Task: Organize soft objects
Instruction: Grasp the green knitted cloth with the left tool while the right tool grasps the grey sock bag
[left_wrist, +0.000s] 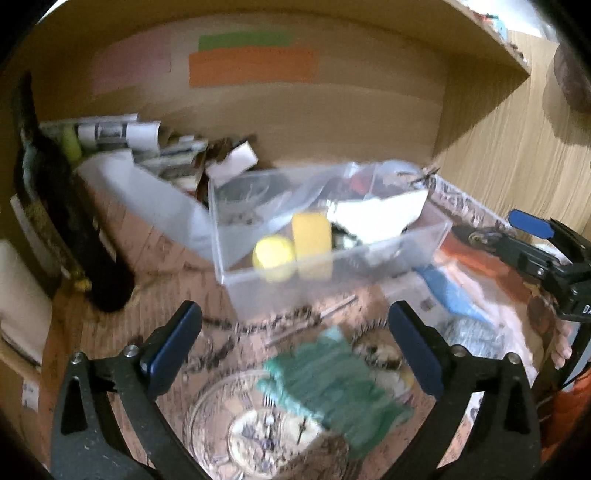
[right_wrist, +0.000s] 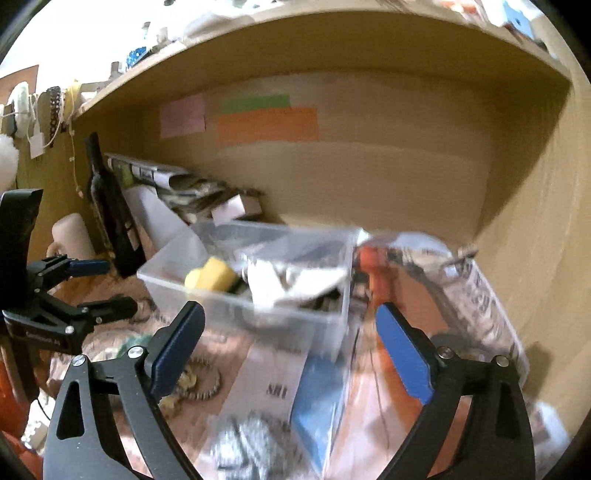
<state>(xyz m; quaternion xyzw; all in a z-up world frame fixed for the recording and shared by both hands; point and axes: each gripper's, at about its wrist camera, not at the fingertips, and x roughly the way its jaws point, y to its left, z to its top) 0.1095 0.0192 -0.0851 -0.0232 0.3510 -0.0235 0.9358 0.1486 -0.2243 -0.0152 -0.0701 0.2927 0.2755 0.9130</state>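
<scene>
A clear plastic bin (left_wrist: 332, 266) sits on the cluttered desk and holds a yellow sponge (left_wrist: 312, 242), a yellow round piece (left_wrist: 273, 256) and a white cloth (left_wrist: 380, 214). It also shows in the right wrist view (right_wrist: 258, 306), with the sponge (right_wrist: 216, 277) and cloth (right_wrist: 291, 284) inside. A green knitted cloth (left_wrist: 328, 380) lies below my left gripper (left_wrist: 295, 347), which is open and empty. My right gripper (right_wrist: 291, 347) is open and empty, above a blue cloth (right_wrist: 321, 402) and a grey scrubber (right_wrist: 255, 443). Both views are blurred.
A dark bottle (left_wrist: 62, 206) stands at the left. A glass bowl (left_wrist: 258, 424) sits under the green cloth. Rolled papers and boxes (left_wrist: 147, 144) lie at the back. A shelf back wall (left_wrist: 295, 99) carries coloured paper strips. A printed plastic bag (right_wrist: 480, 302) lies right.
</scene>
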